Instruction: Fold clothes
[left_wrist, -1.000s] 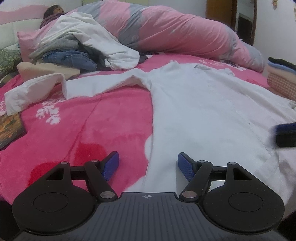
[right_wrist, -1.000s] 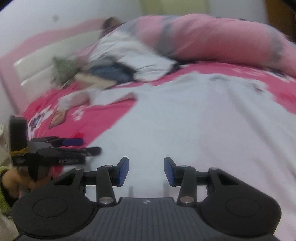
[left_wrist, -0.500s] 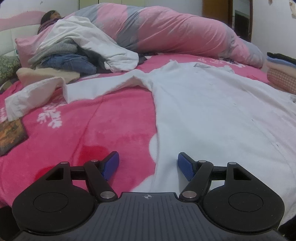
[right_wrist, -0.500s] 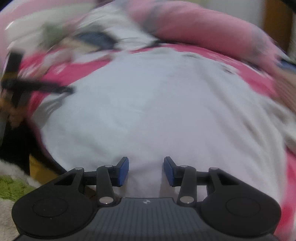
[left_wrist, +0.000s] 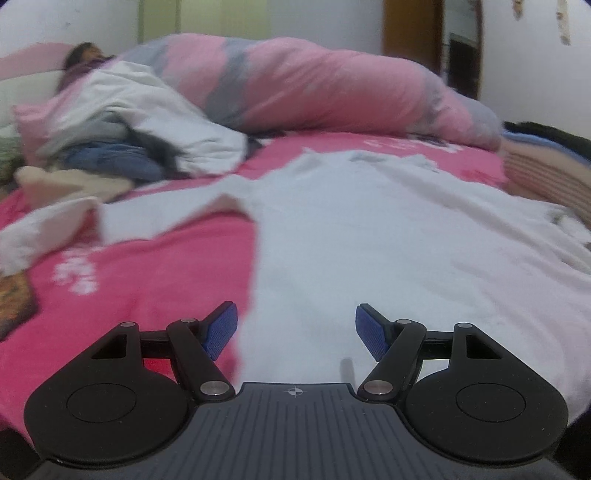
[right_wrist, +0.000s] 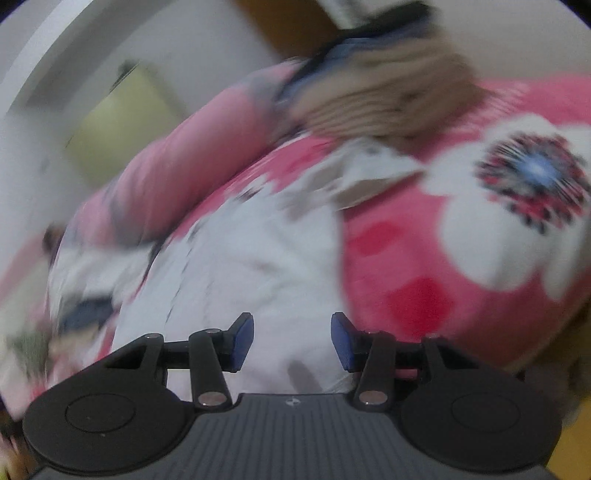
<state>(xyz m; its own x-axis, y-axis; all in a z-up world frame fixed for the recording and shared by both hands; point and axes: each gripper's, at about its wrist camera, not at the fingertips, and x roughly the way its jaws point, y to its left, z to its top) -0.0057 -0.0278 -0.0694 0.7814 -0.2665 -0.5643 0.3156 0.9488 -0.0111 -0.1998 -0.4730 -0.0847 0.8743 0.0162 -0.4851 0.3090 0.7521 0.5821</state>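
The pink bed (left_wrist: 155, 266) carries a white shirt (left_wrist: 369, 236) spread flat, one sleeve reaching left. My left claw (left_wrist: 296, 332) hangs released over its lower edge, and my right claw (right_wrist: 291, 341) gapes empty above the same shirt (right_wrist: 251, 266). No writing is readable.

The bed (left_wrist: 147, 280) wears a bright pink sheet with white flower prints. A white long-sleeved shirt (left_wrist: 369, 236) lies spread flat across its middle, one sleeve reaching left. Far left sits a heap of loose clothes (left_wrist: 122, 147); a rolled pink-and-grey duvet (left_wrist: 314, 85) runs along the far side, and a folded stack (left_wrist: 546, 173) rests at the right edge.
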